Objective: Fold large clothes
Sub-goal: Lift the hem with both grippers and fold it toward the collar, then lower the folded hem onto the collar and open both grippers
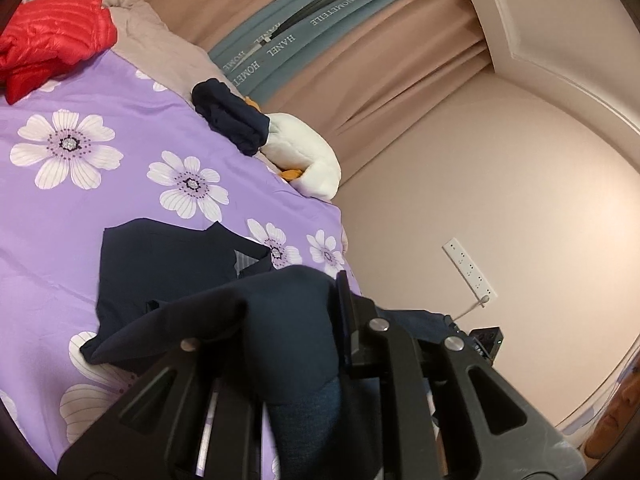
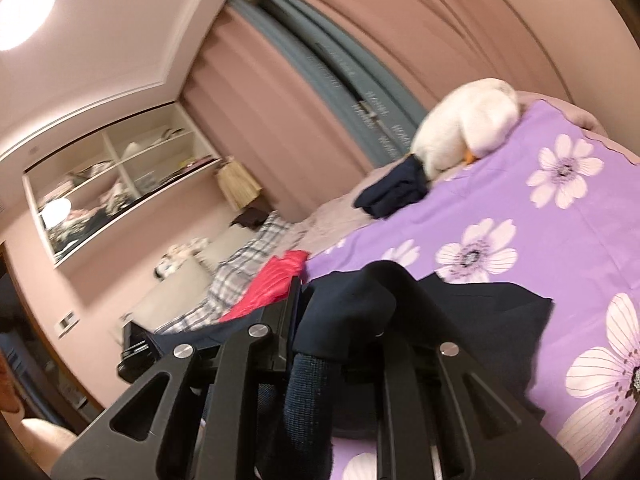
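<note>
A dark navy garment [image 1: 168, 272] lies partly spread on the purple flowered bed cover [image 1: 80, 208]. One end of it is lifted and bunched over my left gripper [image 1: 296, 320], which is shut on the cloth; only one finger [image 1: 344, 308] shows, the other is under fabric. In the right wrist view the same navy garment [image 2: 480, 320] drapes over my right gripper [image 2: 348, 312], shut on another bunch of it. Its finger [image 2: 294, 304] shows on the left and cloth hides the other. The bed cover [image 2: 540, 232] stretches beyond.
A red puffer jacket [image 1: 52, 40] [image 2: 276, 280] lies at the head of the bed. A folded dark garment [image 1: 228, 120] [image 2: 396, 192] rests against a white plush duck [image 1: 304, 160] [image 2: 464, 124] at the bed's far edge. Curtains, a power strip [image 1: 470, 268] and wall shelves [image 2: 120, 184] lie beyond.
</note>
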The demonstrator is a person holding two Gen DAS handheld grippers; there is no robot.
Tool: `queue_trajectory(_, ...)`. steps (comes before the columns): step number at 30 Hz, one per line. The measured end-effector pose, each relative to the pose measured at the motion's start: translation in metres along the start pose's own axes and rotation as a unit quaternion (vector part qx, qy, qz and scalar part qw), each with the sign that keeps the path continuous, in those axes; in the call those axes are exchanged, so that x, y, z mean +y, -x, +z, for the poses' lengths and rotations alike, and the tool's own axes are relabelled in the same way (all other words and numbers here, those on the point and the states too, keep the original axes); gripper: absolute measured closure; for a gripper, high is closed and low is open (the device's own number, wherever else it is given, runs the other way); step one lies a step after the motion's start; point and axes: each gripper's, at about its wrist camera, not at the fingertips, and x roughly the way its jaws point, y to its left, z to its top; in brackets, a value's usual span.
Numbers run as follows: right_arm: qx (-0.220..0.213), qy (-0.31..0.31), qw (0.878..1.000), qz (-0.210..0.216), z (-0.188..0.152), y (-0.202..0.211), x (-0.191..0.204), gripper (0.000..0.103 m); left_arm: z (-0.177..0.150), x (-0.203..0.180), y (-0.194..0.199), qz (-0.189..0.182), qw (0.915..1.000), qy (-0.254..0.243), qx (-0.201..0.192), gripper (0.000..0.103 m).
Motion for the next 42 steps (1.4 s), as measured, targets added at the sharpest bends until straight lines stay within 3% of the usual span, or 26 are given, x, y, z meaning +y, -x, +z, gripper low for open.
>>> queue_trajectory(11, 0.028, 0.004, 0.998, -0.056, -0.015, -0.021, -0.024, 0.088, -0.001, 0.036, -0.035, 0.046, 0.9986, 0.012, 0.020, 0.089)
queue_trajectory(24, 0.055, -0.017, 0.994, -0.098, -0.006, -0.074, -0.066, 0.088, 0.023, 0.083, -0.096, 0.091, 0.9936, 0.037, 0.056, 0.089)
queue_trajectory(34, 0.088, -0.043, 0.985, -0.140, -0.005, -0.124, -0.110, 0.088, 0.036, 0.137, -0.153, 0.139, 0.9824, 0.082, 0.094, 0.089)
queue_trajectory(42, 0.120, -0.075, 0.973, -0.182, -0.011, -0.168, -0.153, 0.088, 0.043, 0.188, -0.199, 0.178, 0.9671, 0.132, 0.125, 0.089)
